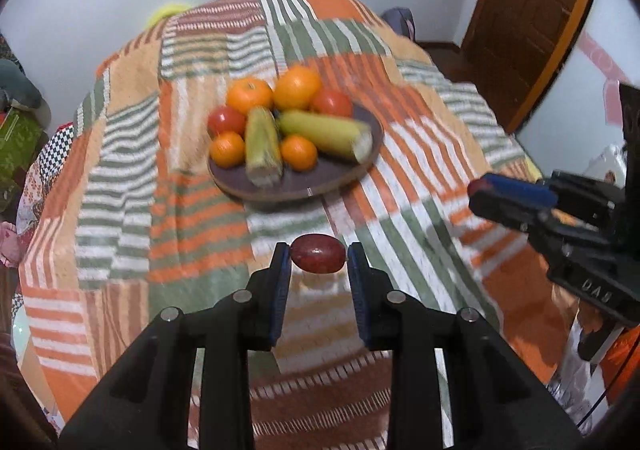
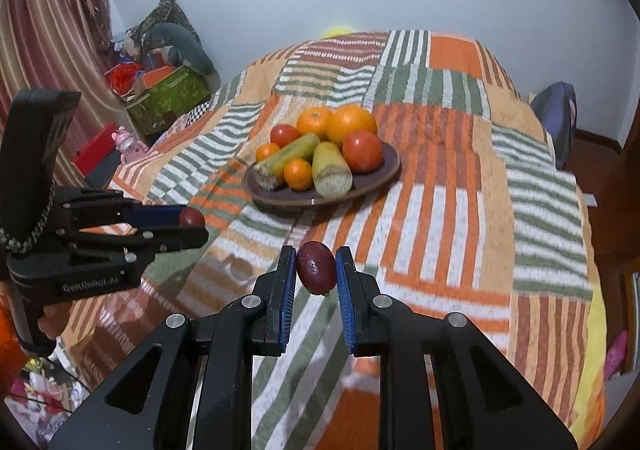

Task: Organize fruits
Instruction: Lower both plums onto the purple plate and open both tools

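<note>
Left hand-held gripper (image 1: pixel 318 260) clamped on a small dark-red fruit (image 1: pixel 317 259), gripped end to end between the blue pads (image 1: pixel 282 282) and held above the near edge of the bed (image 1: pixel 132 185). Right hand-held gripper (image 2: pixel 316 270) likewise shut on a second dark-red fruit (image 2: pixel 315 268), pinched across its narrow sides, stem end hanging down. Both aimed at the brown plate (image 2: pixel 386 171) near the middle of the bed, already loaded with oranges (image 2: pixel 351 122), tomatoes (image 2: pixel 362 151) and two corn cobs (image 2: pixel 330 169). Probably plums or large grapes — too blurred to settle. Light, smooth-skinned, likely soft and easily bruised; best held across the belly with gentle pressure — slippery if squeezed off-centre.
</note>
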`<state>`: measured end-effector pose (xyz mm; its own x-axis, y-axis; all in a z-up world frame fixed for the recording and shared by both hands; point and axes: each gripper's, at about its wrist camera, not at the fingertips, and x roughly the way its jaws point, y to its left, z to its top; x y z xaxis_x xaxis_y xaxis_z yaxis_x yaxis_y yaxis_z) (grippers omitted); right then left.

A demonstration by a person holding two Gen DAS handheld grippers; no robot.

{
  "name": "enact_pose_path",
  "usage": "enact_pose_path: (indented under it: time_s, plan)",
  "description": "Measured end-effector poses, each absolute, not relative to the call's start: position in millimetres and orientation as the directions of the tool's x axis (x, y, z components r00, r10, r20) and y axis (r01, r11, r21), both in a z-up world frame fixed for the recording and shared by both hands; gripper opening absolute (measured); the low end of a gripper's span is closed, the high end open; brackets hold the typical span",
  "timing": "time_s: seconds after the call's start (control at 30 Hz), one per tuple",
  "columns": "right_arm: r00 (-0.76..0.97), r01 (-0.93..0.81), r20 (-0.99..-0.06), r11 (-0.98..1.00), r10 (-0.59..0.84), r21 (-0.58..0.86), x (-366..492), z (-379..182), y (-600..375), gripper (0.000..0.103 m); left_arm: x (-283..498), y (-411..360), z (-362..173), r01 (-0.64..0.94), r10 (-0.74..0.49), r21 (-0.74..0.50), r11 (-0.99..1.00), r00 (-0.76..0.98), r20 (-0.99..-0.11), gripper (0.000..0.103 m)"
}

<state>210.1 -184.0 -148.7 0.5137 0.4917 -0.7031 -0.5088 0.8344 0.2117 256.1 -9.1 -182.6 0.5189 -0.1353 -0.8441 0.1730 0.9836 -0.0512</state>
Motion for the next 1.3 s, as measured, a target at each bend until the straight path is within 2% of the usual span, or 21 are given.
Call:
enact_pose_path:
  time_s: [0.33,0.73,1.3]
  plan:
    - [0.524,-0.536,-0.688,0.822,0.502,0.191,240.4,-144.6,-158.7,0.018,288.3,10.2,-171.9,0.154,-0.161,-0.088,0.984,0.571,-0.805,0.029]
    - [0.486,-0.57,-0.714,0.802,0.504,0.179,268.0,-163.0,-122.2,0.018,315.4,15.1,-204.4,0.175,-0.19,-0.112,0.978,0.538,-0.821,0.029]
    - [0.471,-0.577,-0.726,0.797,0.502,0.177,279.9,-177.6,-110.1,0.019,326.4,25.3,-223.7,0.154,-0.235,-0.181,0.971,0.518,-0.822,0.028]
